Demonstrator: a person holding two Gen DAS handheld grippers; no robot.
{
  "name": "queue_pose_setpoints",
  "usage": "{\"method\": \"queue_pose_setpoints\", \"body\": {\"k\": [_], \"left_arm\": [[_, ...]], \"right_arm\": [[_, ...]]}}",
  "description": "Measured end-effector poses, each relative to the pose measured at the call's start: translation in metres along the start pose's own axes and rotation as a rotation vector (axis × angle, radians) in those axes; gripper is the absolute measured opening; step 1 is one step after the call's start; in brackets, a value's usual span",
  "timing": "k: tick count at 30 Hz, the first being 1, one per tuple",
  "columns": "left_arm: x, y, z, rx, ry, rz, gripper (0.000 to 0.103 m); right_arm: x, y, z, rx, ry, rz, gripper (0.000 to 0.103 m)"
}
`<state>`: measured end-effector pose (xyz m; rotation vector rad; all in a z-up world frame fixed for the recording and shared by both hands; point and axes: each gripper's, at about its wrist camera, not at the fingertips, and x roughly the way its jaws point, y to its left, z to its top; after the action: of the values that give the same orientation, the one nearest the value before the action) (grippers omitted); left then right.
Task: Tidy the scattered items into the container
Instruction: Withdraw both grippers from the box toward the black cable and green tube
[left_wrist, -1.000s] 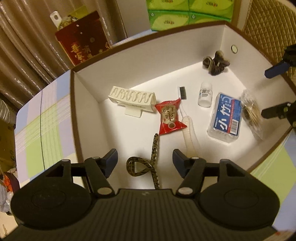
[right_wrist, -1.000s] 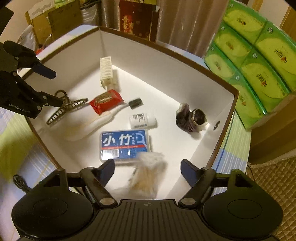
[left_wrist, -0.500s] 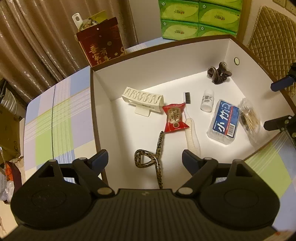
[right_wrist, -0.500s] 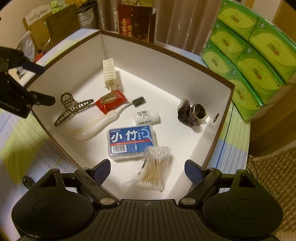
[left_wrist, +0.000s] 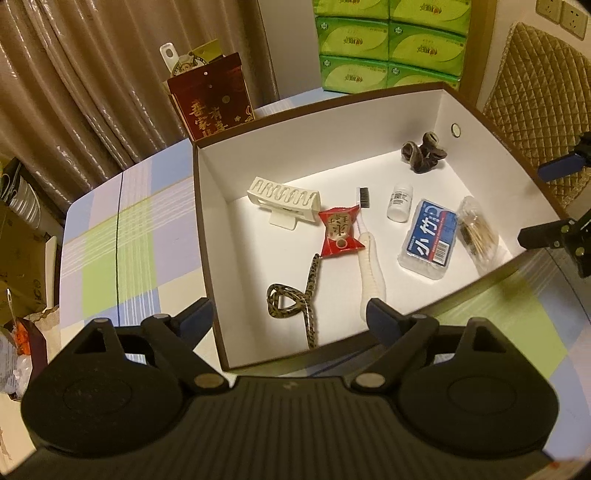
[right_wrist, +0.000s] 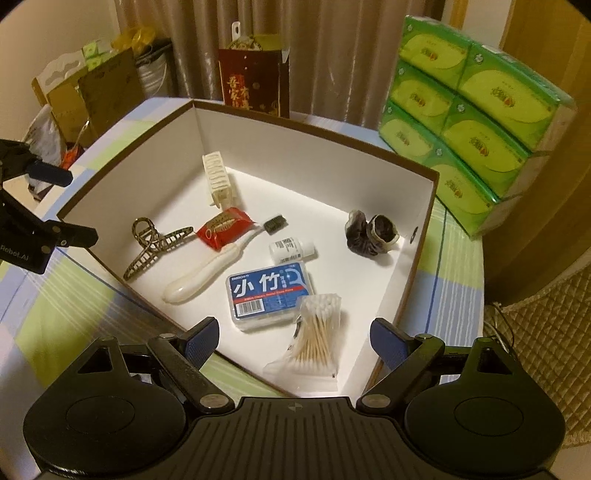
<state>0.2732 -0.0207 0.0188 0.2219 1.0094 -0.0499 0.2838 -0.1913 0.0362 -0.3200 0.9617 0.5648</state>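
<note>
the box (right_wrist: 421, 236) is lying open from above, its tall walls blocking any sideways entry, while bare floor is showing between the scrunchie (right_wrist: 371, 234) and the white rack (right_wrist: 218, 181).

- Your left gripper (left_wrist: 290, 319) points steeply downward, jaws spread wide, nothing between the pads. The jaws have just been opening.
- In the right wrist view, your left gripper's two dark fingers (right_wrist: 75, 234) enter from the left edge, well apart from each other.
- Your right gripper (right_wrist: 293, 338) also points steeply downward, jaws wide, pads gripping nothing. Its jaws have just been opening too.
- In the left wrist view, your right gripper's fingers (left_wrist: 543, 232) show at the right edge, spread apart.
</note>
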Motion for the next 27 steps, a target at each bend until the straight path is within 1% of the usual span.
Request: {"method": "queue_pose_setpoints", "body": {"k": [17,22,27], "left_arm": [[-0.057,-0.017,-0.038,0.010,-0.085,-0.056,0.087],[-0.065,-0.020,-0.050,0.000,-0.095,-0.082,0.087],[-0.069,-0.024,-0.065,-0.010,-0.094,-0.089,0.087]], "right_arm": [[-0.045,0.029,-0.022,0.046,-0.110,0.025,0.086],[-0.050,0.040,-0.034,0.045,-0.125,0.017,0.086],[-0.050,0.047,-0.052,0.065,-0.126,0.022,0.086]]}}
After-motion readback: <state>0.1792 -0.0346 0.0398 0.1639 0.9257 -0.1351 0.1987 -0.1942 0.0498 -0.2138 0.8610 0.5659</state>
